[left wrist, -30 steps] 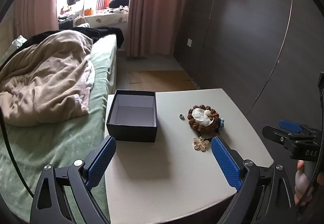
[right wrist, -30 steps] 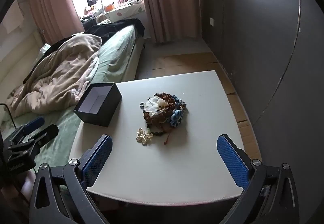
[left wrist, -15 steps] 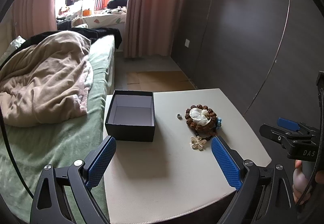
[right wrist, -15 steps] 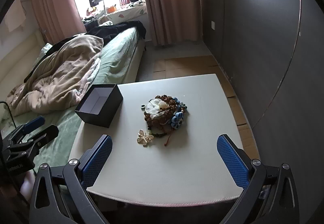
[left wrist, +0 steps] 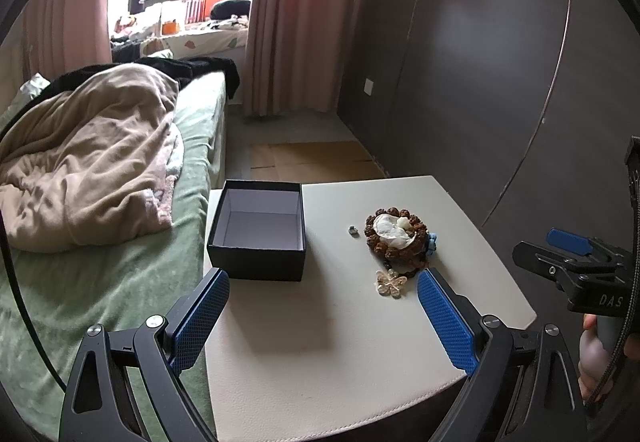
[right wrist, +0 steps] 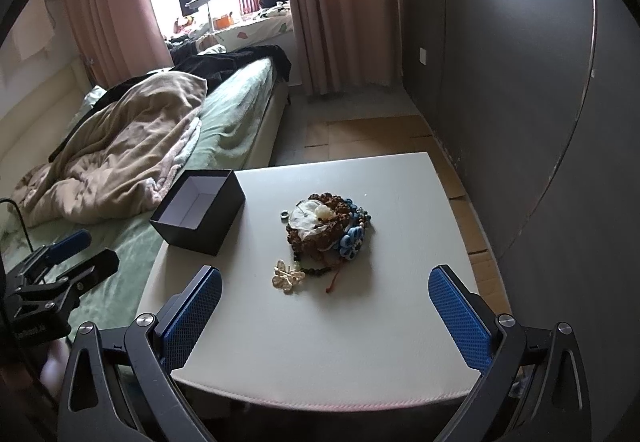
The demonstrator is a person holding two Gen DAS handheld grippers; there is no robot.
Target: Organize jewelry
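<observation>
On the far left of the white table (right wrist: 360, 342), right at its edge beside the green bed (left wrist: 120, 282), sits the open black box (left wrist: 258, 230), empty and turned mouth-up, probably so it can take the pieces one by one. Right of it, well apart, lies a tiny ring (left wrist: 352, 229), then the jewelry pile (right wrist: 326, 226): a brown bead bracelet coiled around a pale ornament, blue flower pieces at its right, and a gold butterfly brooch (right wrist: 287, 276) just beside its near edge. Nothing from the pile has reached the box yet.

Both tools hang back off the near edge. The left gripper (left wrist: 322, 318) has its jaws spread wide and empty, facing the gap between box and pile; the right gripper (right wrist: 324, 318) is likewise released and empty, squared on the pile, which suggests it will make the first pick.

Against the earlier frames, the objects lie unmoved; both cameras have only drifted slightly, and neither gripper has closed in.
</observation>
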